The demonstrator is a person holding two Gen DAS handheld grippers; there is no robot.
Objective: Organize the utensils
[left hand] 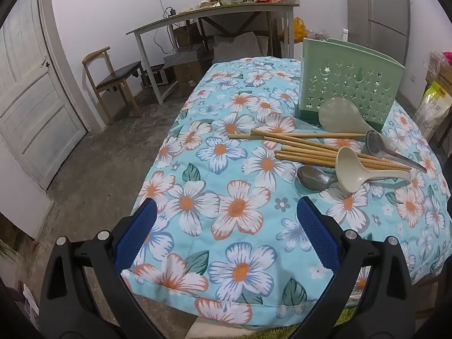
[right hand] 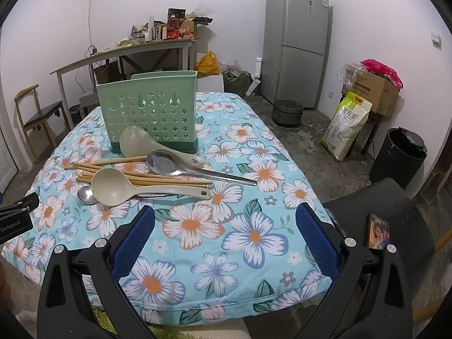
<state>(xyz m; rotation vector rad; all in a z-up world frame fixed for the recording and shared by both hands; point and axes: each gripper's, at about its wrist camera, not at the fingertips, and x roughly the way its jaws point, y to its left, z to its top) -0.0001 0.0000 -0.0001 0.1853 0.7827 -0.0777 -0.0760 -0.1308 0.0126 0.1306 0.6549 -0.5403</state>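
Observation:
A green perforated utensil holder (left hand: 350,84) (right hand: 149,113) stands upright on the floral cloth. In front of it lies a pile: several wooden chopsticks (left hand: 305,145) (right hand: 113,166), a cream ladle (left hand: 353,173) (right hand: 118,189), a translucent rice paddle (left hand: 341,115) (right hand: 135,142), a large metal spoon (left hand: 378,144) (right hand: 169,165) and a small metal spoon (left hand: 313,179) (right hand: 86,195) partly under the ladle. My left gripper (left hand: 226,212) is open over the cloth, short of the pile. My right gripper (right hand: 226,217) is open too, just before the ladle's handle. Neither holds anything.
The floral cloth (left hand: 226,254) (right hand: 254,169) covers the table. Behind are a wooden chair (left hand: 113,76), a cluttered side table (left hand: 214,14), a grey fridge (right hand: 296,42), a rice bag (right hand: 347,124) and a black bin (right hand: 398,155). A phone (right hand: 378,231) lies at right.

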